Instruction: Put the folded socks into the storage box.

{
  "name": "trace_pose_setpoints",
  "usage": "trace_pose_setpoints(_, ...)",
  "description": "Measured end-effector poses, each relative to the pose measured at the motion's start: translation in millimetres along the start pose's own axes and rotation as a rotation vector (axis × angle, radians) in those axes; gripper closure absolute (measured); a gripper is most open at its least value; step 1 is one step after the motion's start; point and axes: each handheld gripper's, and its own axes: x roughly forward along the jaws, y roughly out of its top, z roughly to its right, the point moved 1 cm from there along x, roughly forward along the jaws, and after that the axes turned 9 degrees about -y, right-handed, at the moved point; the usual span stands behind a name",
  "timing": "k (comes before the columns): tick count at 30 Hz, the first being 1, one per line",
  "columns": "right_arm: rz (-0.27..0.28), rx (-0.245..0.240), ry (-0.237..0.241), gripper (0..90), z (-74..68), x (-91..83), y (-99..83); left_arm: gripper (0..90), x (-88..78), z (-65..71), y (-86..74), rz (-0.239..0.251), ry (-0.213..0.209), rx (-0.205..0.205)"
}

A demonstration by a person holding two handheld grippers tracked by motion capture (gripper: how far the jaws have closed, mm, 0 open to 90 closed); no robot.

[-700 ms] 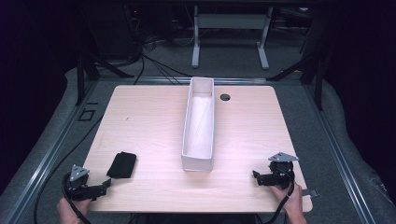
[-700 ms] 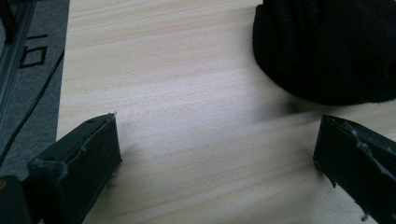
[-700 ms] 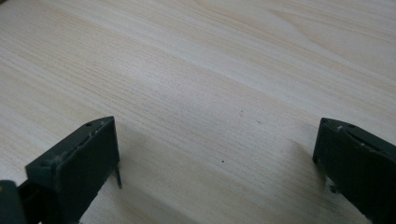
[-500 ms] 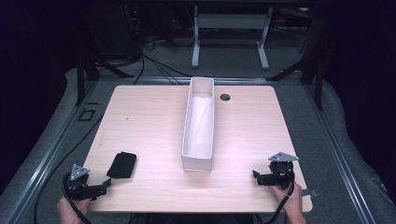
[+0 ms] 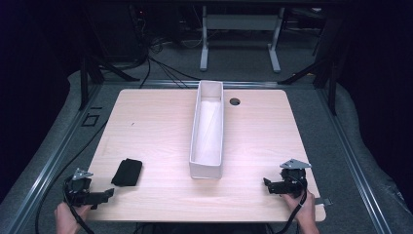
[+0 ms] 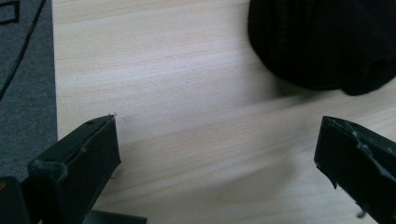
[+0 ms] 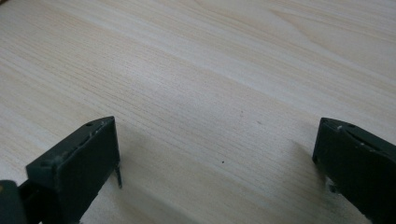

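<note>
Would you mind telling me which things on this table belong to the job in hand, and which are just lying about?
In the job:
- black folded cloth, nearest the open left gripper
- long white bin, likely where it goes

Lying about:
- round cable hole in the table
- white stand on the floor beyond

Cloth point(image 5: 127, 171) lies left of the bin point(image 5: 208, 130).

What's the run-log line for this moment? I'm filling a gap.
left gripper: open, near cloth | right gripper: open over table | bin: mid-table
</note>
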Motion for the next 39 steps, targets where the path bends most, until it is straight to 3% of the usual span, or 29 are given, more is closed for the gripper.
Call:
trace_pose_setpoints(9, 0.0, 0.0, 0.0, 0.0, 0.1, 0.0, 0.0, 0.0, -16.3, 16.0, 27.2, -0.079, -0.036, 0.01)
trace_pose_setpoints(16, 0.0, 0.001, 0.0, 0.0, 0.0, 0.0, 0.0, 0.0, -20.4, 31.0, 50.8, -0.121, -0.03, 0.03)
trace_pose_setpoints(25, 0.0, 0.0, 0.0, 0.0, 0.1, -0.1, 0.0, 0.0, -15.1, 37.5, 75.5, -0.194, -0.029, 0.022)
trace_pose_setpoints(28, 0.0, 0.0, 0.0, 0.0, 0.1, 0.0, 0.0, 0.0, -13.4, 42.0, 82.8, -0.192, -0.012, 0.024)
trace_pose_setpoints(35, 0.0, 0.001, 0.0, 0.0, 0.0, 0.0, 0.0, 0.0, -9.2, 55.8, 97.1, -0.214, -0.048, 0.035)
trace_pose_setpoints(39, 0.0, 0.002, -0.002, 0.0, -0.2, -0.1, 0.0, 0.1, -1.2, 62.1, 102.3, -0.251, -0.055, 0.038)
